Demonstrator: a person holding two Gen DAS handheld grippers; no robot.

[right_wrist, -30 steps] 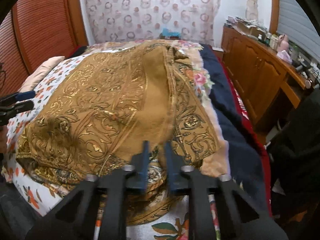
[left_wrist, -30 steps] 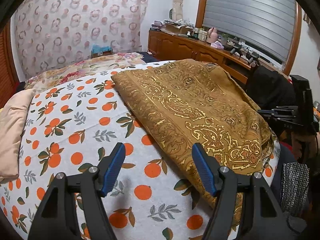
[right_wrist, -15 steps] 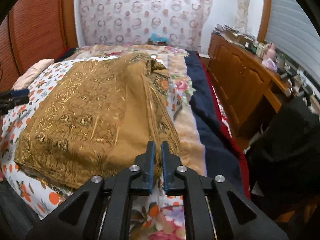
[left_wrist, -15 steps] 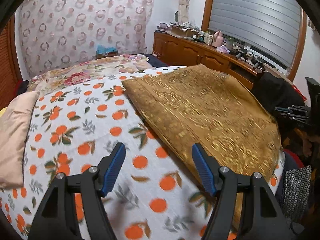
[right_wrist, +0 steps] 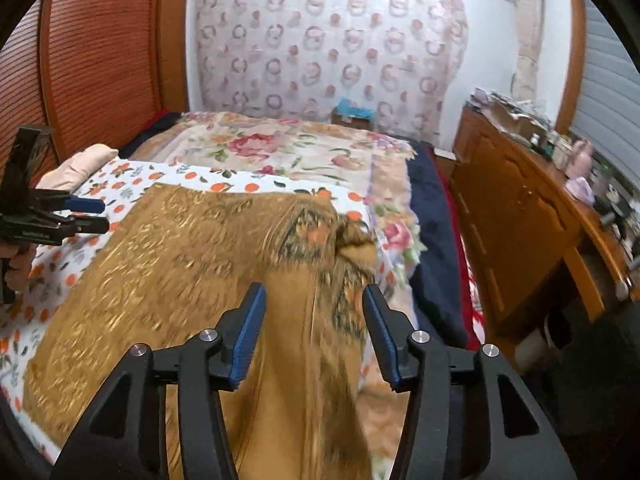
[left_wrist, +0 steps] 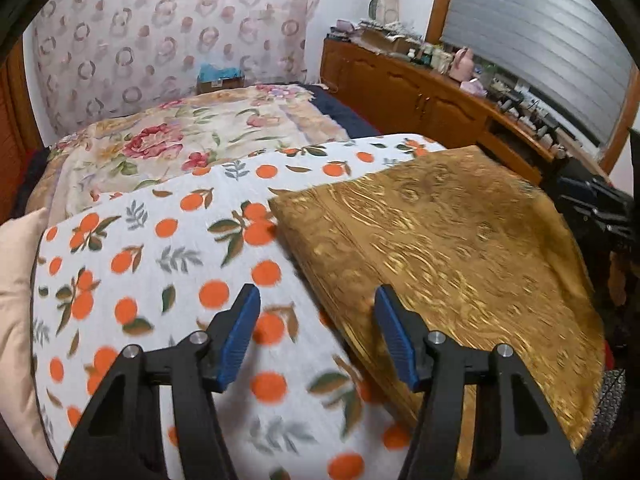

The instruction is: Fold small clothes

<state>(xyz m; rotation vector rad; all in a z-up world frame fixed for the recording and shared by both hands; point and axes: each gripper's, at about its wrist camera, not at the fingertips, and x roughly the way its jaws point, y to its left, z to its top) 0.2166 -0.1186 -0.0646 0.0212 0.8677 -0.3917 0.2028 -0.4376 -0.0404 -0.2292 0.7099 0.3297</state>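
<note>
Above the bed, the right gripper (right_wrist: pixel 312 332) and left gripper (left_wrist: pixel 316 332) both gape, holding nothing. The gold cloth (right_wrist: pixel 192 276) lies on the orange-print sheet (left_wrist: pixel 160 264), its far corner bunched; folding now could trap that lump.

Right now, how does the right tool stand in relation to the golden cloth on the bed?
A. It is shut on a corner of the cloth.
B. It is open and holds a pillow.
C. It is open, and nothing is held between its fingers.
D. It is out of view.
C: the right tool shows a wide gap between its blue fingers, and the golden cloth lies loose on the bed beyond them.
</note>
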